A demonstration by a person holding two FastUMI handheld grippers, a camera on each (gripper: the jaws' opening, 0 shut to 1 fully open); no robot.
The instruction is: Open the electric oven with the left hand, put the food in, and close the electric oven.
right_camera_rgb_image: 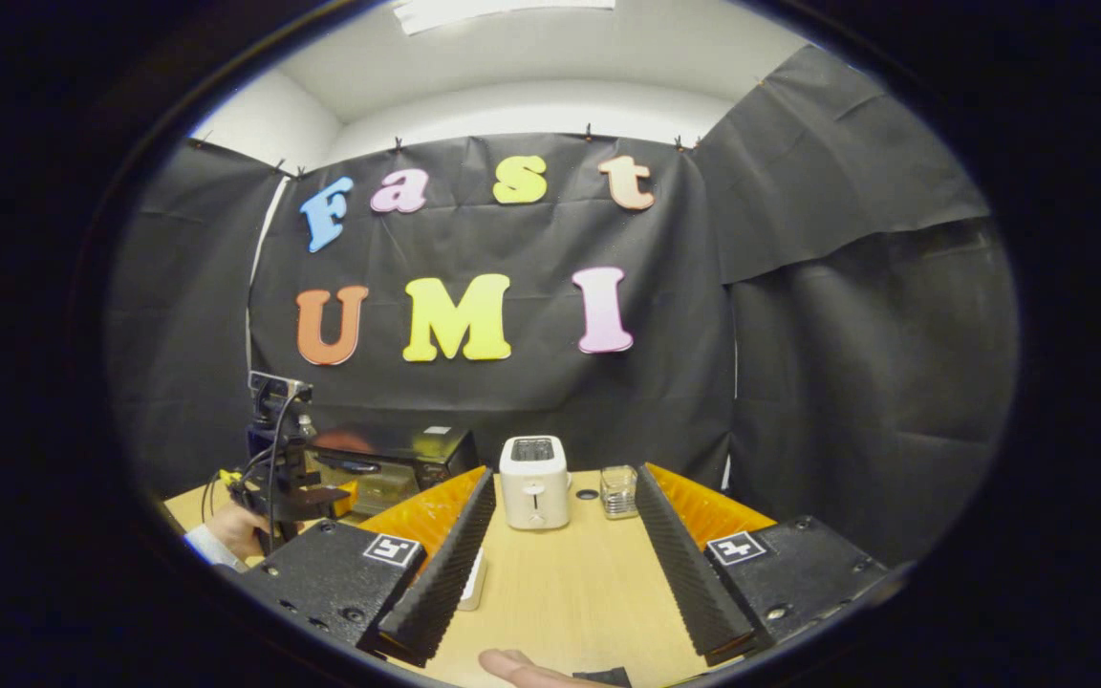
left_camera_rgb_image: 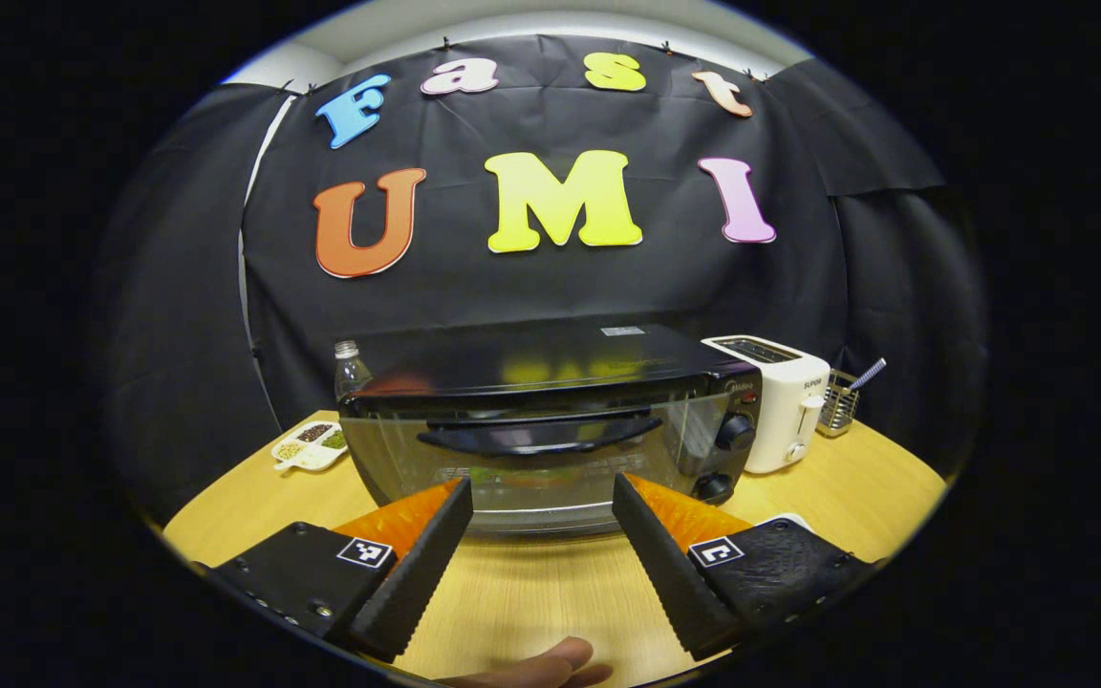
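Facing the shut oven (left_camera_rgb_image: 550, 420) on the wooden table (left_camera_rgb_image: 531, 592), both grippers (left_camera_rgb_image: 541, 497) (right_camera_rgb_image: 565, 492) gape, apparently empty.

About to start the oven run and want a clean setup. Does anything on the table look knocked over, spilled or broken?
Nothing stands out. The electric oven sits square on the table with its door shut; the toaster, bottle and utensil holder stand upright, and the snack tray lies flat with no spill.

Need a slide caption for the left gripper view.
Open left tongs face the closed electric oven on the wooden table.
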